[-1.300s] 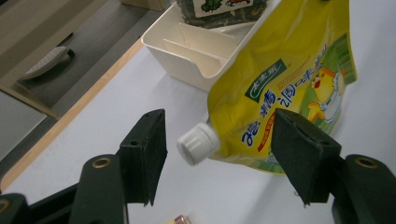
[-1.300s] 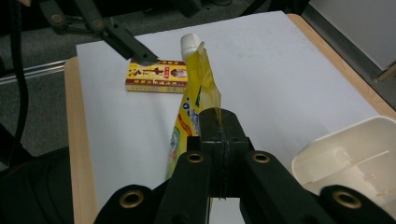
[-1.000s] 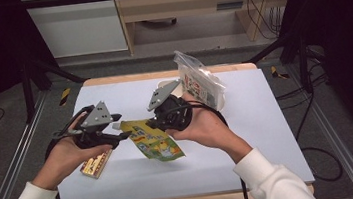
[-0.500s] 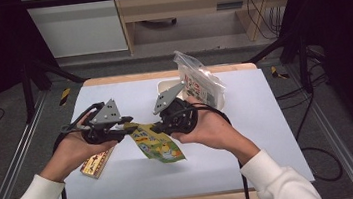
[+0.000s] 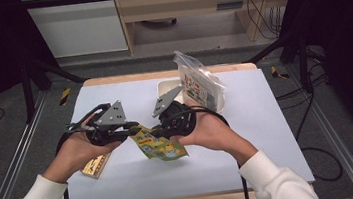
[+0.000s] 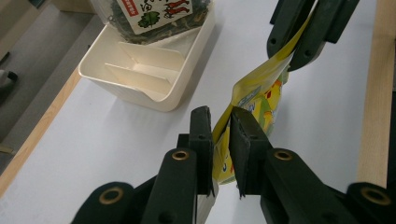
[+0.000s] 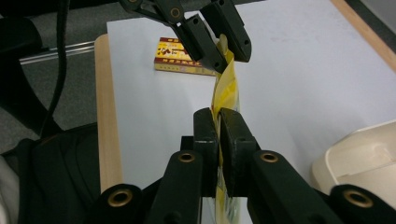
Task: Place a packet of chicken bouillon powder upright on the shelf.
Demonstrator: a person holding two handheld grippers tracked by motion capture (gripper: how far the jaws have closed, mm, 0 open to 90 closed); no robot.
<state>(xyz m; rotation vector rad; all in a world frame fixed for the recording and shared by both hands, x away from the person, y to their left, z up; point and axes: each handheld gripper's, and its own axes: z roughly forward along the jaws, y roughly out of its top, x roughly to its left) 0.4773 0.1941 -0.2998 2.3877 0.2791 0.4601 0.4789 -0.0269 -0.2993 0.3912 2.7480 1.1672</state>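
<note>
White table [image 5: 269, 134] carries a divided tray [image 6: 140, 70]; above it both grippers pinch the yellow pouch [image 5: 159, 144], the left gripper [image 6: 219, 126] having just closed, the right gripper [image 7: 218, 116] clamped. Next likely calls for tearing or a handover.

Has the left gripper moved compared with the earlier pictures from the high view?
Yes. The left gripper has shifted right, away from the small box and toward the yellow pouch; its jaws have just been closing and now pinch the pouch's edge.
</note>
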